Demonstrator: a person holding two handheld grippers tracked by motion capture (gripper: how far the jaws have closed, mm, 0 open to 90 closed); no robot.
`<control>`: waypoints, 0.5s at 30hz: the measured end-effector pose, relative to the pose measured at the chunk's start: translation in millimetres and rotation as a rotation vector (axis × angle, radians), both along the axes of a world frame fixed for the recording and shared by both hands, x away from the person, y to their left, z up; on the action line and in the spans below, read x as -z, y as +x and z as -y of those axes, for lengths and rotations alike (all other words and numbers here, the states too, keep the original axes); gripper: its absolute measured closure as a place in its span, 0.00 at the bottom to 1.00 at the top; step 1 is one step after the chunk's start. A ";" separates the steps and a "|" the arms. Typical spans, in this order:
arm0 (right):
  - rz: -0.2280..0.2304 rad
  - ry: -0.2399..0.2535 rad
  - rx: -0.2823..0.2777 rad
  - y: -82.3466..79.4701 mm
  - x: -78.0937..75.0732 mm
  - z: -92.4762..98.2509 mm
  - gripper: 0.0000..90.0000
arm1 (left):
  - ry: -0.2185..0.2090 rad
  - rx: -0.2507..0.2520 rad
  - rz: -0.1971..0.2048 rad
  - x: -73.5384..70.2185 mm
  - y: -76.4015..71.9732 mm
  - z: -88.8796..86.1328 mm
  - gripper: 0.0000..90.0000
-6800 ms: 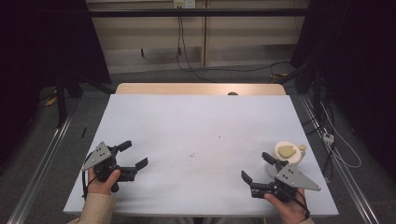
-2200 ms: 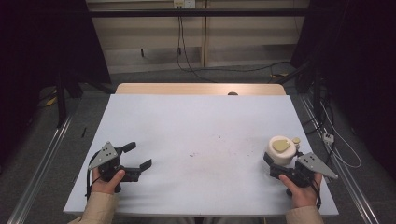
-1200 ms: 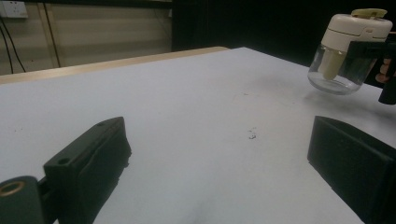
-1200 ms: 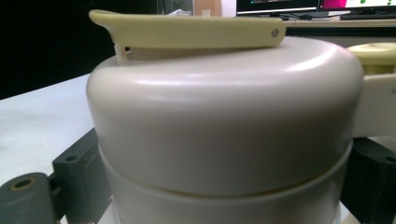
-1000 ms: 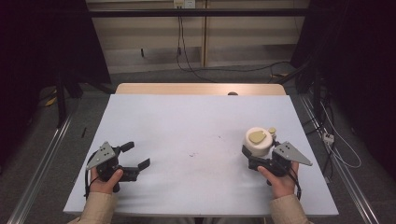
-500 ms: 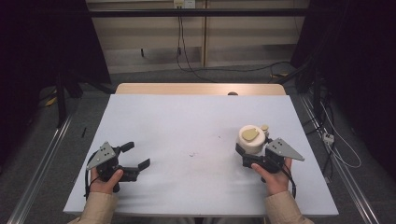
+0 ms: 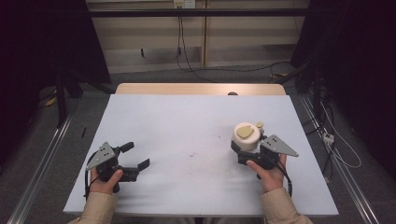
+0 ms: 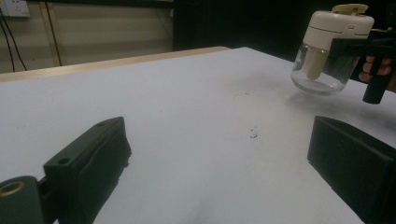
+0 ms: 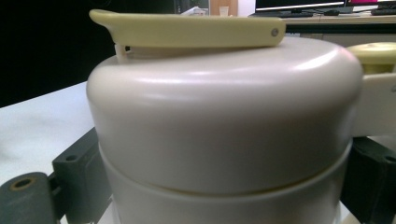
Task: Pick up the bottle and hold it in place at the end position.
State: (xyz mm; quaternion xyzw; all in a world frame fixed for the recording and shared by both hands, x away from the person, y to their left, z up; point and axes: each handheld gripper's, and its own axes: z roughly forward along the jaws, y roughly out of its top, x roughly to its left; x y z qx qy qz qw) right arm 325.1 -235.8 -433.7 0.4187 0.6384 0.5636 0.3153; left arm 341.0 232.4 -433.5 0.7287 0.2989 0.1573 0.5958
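Right gripper (image 7: 243, 150): jaws closed on the jar (image 7: 246, 136), one jaw on each side of it just under the cream lid (image 9: 224, 116), as the right gripper view confirms. The jar is upright. In the left gripper view its clear glass body (image 8: 317, 70) hangs above the table (image 7: 187, 121) with a shadow beneath, so it is lifted, not resting. A pale yellow flap (image 9: 187, 30) lies flat across the top of the lid, and a pale yellow tube shows inside the glass. Position: right half of the table, roughly midway between the near and far edges, well in from the right edge. The right hand (image 7: 268, 170) grips the handle from the near side.

Left gripper (image 7: 133, 156): jaws wide apart, nothing between them; the left gripper view shows bare table in the gap. It sits close to the near left corner, held by the left hand (image 7: 105, 179), and is well apart from the jar.

Surface: a few small dark specks (image 7: 191, 153) near the middle of the table, between the two grippers.
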 end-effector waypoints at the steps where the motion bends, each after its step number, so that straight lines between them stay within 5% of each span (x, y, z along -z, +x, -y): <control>1: 0.002 0.007 -0.003 0.8 0.0 -0.6 0.08 | 0.000 0.000 -0.001 0.1 0.0 0.1 0.05; 15: 0.004 0.006 -0.011 8.6 -1.0 -8.7 0.08 | 0.003 0.005 -0.004 1.6 0.2 0.3 0.05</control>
